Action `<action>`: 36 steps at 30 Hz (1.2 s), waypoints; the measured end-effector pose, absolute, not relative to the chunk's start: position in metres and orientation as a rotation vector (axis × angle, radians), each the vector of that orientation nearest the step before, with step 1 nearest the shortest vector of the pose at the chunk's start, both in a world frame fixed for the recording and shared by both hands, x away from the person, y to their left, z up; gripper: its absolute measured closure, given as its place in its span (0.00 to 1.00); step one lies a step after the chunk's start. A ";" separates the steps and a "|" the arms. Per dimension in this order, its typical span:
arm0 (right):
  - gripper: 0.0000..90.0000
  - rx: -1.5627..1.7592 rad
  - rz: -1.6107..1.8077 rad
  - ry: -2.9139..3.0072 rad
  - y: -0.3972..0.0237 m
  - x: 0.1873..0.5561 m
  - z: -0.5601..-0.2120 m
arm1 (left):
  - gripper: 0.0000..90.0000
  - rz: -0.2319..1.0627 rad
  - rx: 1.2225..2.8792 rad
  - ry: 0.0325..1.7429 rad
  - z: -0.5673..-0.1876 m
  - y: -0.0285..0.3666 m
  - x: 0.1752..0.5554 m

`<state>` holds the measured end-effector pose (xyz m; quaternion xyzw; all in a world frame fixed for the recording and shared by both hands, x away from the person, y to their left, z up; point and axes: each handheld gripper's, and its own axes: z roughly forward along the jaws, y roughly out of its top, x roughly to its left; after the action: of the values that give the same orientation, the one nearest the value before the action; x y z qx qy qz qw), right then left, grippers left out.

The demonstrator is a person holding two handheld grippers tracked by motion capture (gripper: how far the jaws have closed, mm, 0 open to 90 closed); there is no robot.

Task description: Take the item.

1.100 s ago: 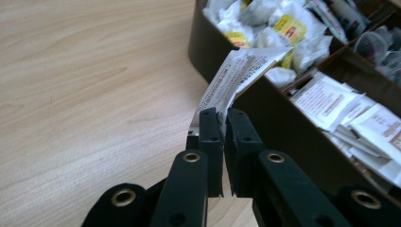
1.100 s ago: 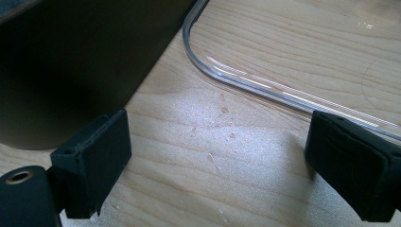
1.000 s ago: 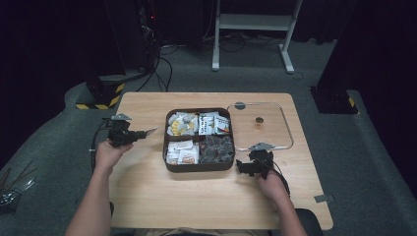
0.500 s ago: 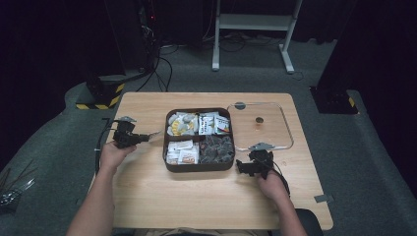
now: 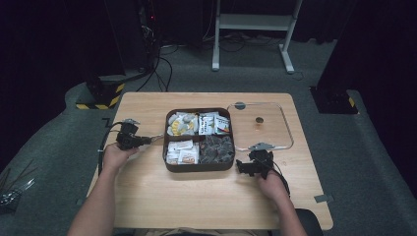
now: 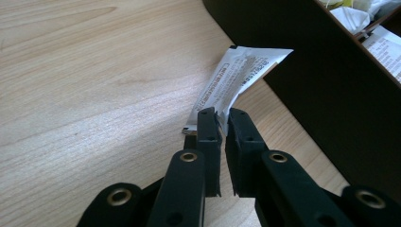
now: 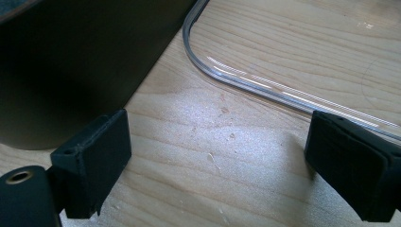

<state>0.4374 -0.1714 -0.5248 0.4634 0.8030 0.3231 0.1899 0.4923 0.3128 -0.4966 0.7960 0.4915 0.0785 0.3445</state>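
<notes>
**Left claw pinches a sachet beside the snack tray**

The left claw is clamped on the near end of a small white printed sachet — the packet slants up from the wooden bench and its far corner sits just beside the dark outer wall of the compartment tray. In the high view the left claw is level, just off the tray's left rim, with the sachet at its tip. The tray has four compartments filled with packets. The right claw has its jaws wide apart with nothing between them — it rests low over the bench near the tray's right corner, close to the edge of a clear lid lying flat on the wood.
</notes>
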 end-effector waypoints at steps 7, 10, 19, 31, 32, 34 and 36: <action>0.09 1.302 0.908 2.257 -0.171 0.437 -0.525 | 0.85 0.190 2.071 1.267 -0.498 0.310 0.492; 0.09 1.302 0.908 2.257 -0.171 0.437 -0.525 | 0.82 0.187 2.069 1.268 -0.498 0.310 0.492; 0.09 1.303 0.909 2.257 -0.171 0.437 -0.525 | 0.63 0.203 2.049 1.270 -0.494 0.312 0.490; 0.09 1.302 0.908 2.257 -0.171 0.437 -0.525 | 0.55 0.337 2.011 1.277 -0.488 0.325 0.480; 0.09 1.303 0.908 2.257 -0.171 0.437 -0.525 | 0.54 0.354 2.016 1.290 -0.488 0.328 0.479; 0.09 1.302 0.908 2.257 -0.171 0.437 -0.525 | 0.54 0.358 2.008 1.295 -0.488 0.329 0.478; 0.09 1.303 0.908 2.257 -0.171 0.437 -0.525 | 0.54 0.380 2.004 1.297 -0.489 0.332 0.477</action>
<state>0.4374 -0.1714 -0.5248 0.4634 0.8030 0.3232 0.1898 0.4765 0.3317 -0.4888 0.7752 0.5019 0.1471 0.3542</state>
